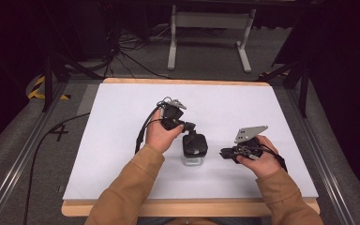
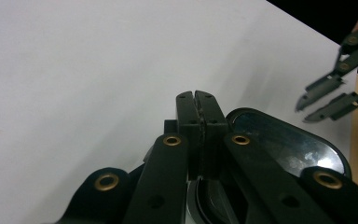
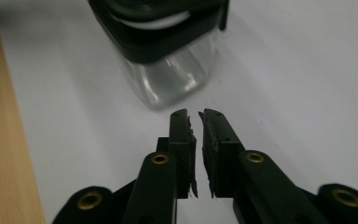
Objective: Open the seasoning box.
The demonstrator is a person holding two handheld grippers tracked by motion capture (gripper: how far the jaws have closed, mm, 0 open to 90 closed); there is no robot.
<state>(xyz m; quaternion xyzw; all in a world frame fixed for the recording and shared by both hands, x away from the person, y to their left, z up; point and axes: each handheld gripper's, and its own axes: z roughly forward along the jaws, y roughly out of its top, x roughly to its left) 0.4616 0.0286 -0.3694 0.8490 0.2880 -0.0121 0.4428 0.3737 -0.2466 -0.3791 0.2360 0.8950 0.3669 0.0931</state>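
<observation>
A small clear jar [image 1: 193, 159] with a black lid [image 1: 195, 143] stands in the middle of the white table [image 1: 122, 122]. My left gripper [image 1: 191, 126] hovers at the lid's far edge, jaws pressed together with nothing visible between them. In the left gripper view its shut tips [image 2: 196, 94] sit just over the glossy lid [image 2: 284, 140]. My right gripper [image 1: 222, 153] lies level to the right of the jar and points at it. In the right gripper view [image 3: 196, 114] a narrow gap shows between the pads, nothing in it, and the jar [image 3: 168, 79] stands a short way ahead.
The white sheet covers a wooden board whose edge [image 1: 192, 206] runs along the near side. Metal rails [image 1: 28, 150] flank the table. Cables and a grey stand [image 1: 211, 28] are on the floor beyond the far edge. The right gripper [image 2: 304, 112] shows at the right of the left gripper view.
</observation>
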